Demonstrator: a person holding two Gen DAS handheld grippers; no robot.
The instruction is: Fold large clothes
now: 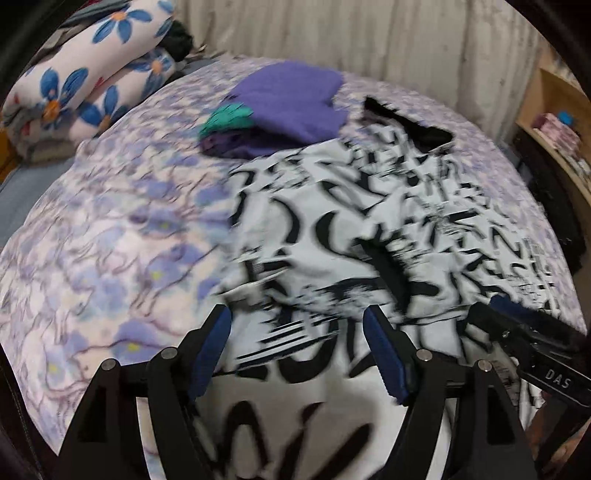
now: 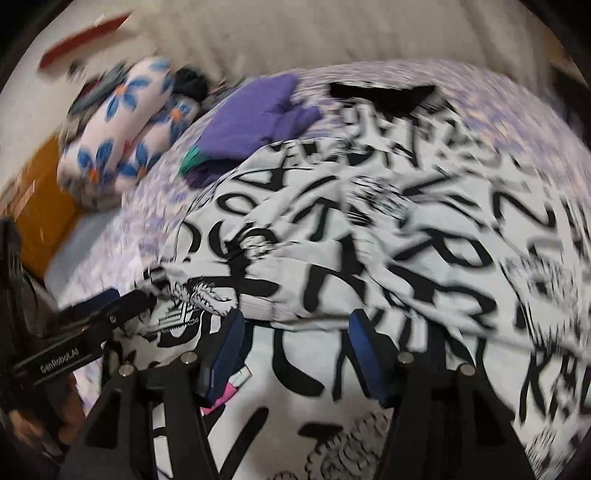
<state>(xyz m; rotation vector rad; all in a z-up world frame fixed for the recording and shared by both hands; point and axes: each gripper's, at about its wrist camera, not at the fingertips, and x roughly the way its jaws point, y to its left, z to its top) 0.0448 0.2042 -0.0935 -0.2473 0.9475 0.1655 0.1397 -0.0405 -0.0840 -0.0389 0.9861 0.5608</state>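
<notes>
A large white garment (image 1: pixel 332 229) printed with black lettering lies spread and rumpled on the bed, with a black patch (image 1: pixel 428 134) at its far end. My left gripper (image 1: pixel 297 343) hovers over its near left part, blue pads apart with nothing pressed between them. My right gripper (image 2: pixel 295 336) stands open over a folded edge of the same garment (image 2: pixel 369 221); a pink tag (image 2: pixel 227 391) shows by its left finger. Each gripper also shows in the other's view: the right gripper (image 1: pixel 491 310) at the right edge, the left gripper (image 2: pixel 129 299) at the left. Both views are blurred.
The bed cover (image 1: pixel 110 229) has a purple flower print. A folded purple and teal garment (image 1: pixel 291 99) lies at the far side. A rolled blue-flowered blanket (image 1: pixel 92 81) sits at the back left. A wooden shelf (image 1: pixel 554 122) stands on the right, a pale curtain (image 1: pixel 369 29) behind.
</notes>
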